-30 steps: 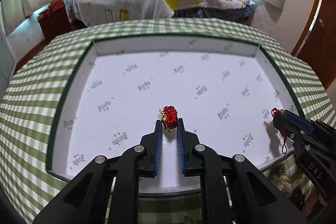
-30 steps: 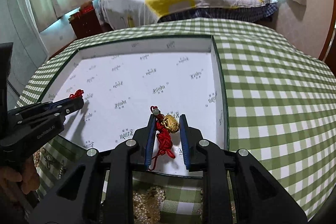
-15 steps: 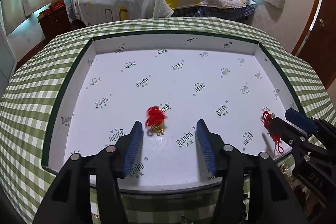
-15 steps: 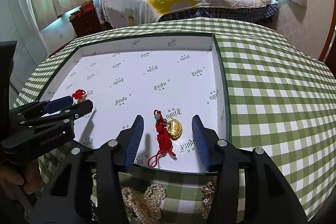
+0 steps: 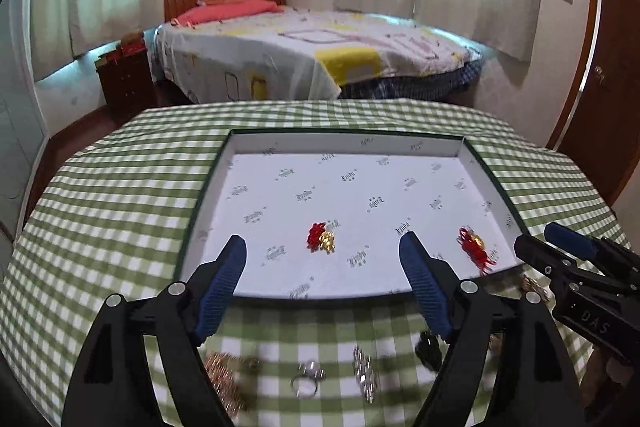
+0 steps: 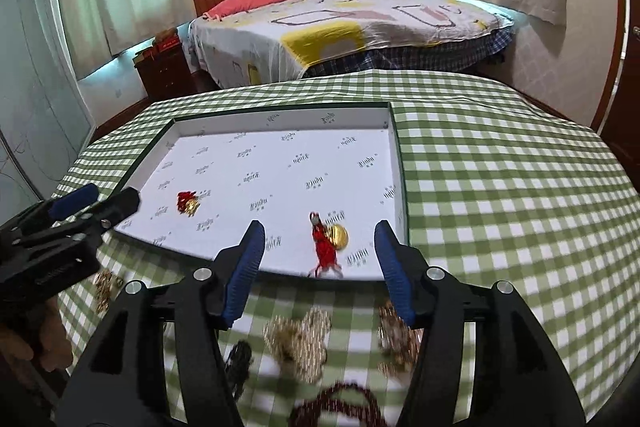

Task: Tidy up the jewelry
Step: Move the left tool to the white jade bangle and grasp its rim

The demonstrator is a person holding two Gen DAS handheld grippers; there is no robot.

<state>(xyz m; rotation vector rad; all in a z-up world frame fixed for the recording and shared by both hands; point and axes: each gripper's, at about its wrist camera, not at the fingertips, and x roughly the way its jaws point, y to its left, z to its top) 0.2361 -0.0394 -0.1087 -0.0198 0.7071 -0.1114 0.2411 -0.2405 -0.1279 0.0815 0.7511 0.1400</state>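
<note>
I had the left gripper [image 5: 322, 255] over the near edge of the white tray [image 5: 484, 171], its jaws spreading wider with nothing pinched; a red-knotted gold charm [image 5: 322, 237] lay free on the tray floor just beyond them. My right gripper [image 6: 318, 243] was likewise opening and empty, and a second charm with a gold coin [image 6: 334, 237] rested near the tray's near right corner. On the green checked cloth [image 6: 500, 187], nearer than the tray, I saw a silver ring [image 5: 306, 381], pearl strands [image 6: 298, 341] and a dark red bead string [image 6: 340, 405], blurred.
</note>
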